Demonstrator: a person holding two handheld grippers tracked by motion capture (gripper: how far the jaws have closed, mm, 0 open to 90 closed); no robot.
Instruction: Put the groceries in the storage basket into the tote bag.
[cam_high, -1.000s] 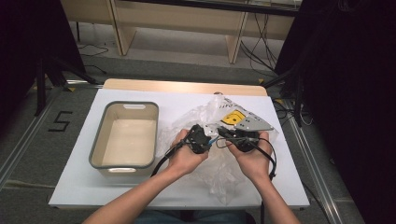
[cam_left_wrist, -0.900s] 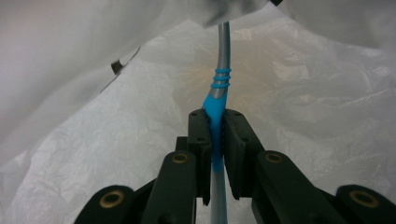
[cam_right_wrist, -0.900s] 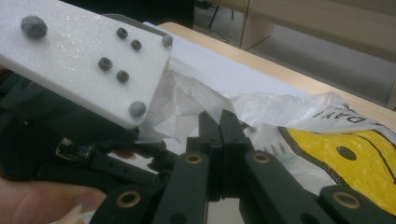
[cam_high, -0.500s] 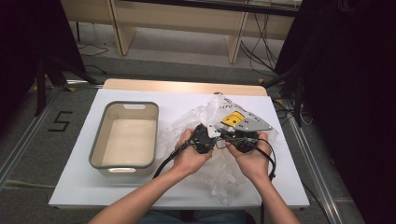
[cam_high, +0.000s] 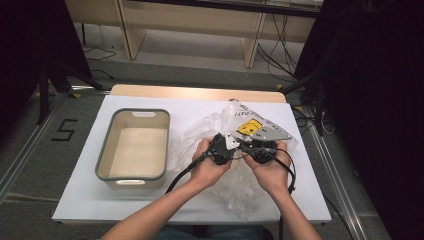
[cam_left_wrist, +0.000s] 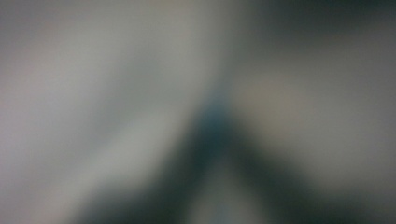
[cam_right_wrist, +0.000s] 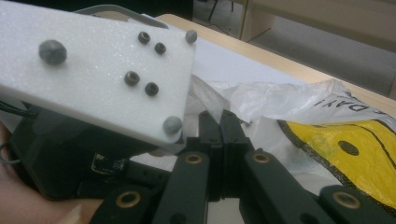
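Plastic bag (cam_high: 225, 135), clear and crinkly w/ a yellow print, lies crumpled on the white worktop (cam_high: 190, 107), right of the empty grey-rimmed tub (cam_high: 133, 145) and spreading under both hands. Both grippers meet over its middle. Right gripper (cam_right_wrist: 219, 126): jaws pressed together, and the right gripper view shows a thin fold of the film caught at their tips, so it looks clamped on the bag. Left gripper (cam_high: 220, 148) sits just beside it, nearly touching; its jaws have just been opening a bit, but its own view is pure blur and the high view is too small, so can't tell if any film lies between them or how they stand. Step in hand, I'd judge: getting a two-point hold on the bag edge, prob. to pull the mouth open or spread it. Next move calls for the left jaws to find a separate layer of film close to the right's pinch, then close without grabbing both layers. Thin film slips easily, so steady pull, no jerk.
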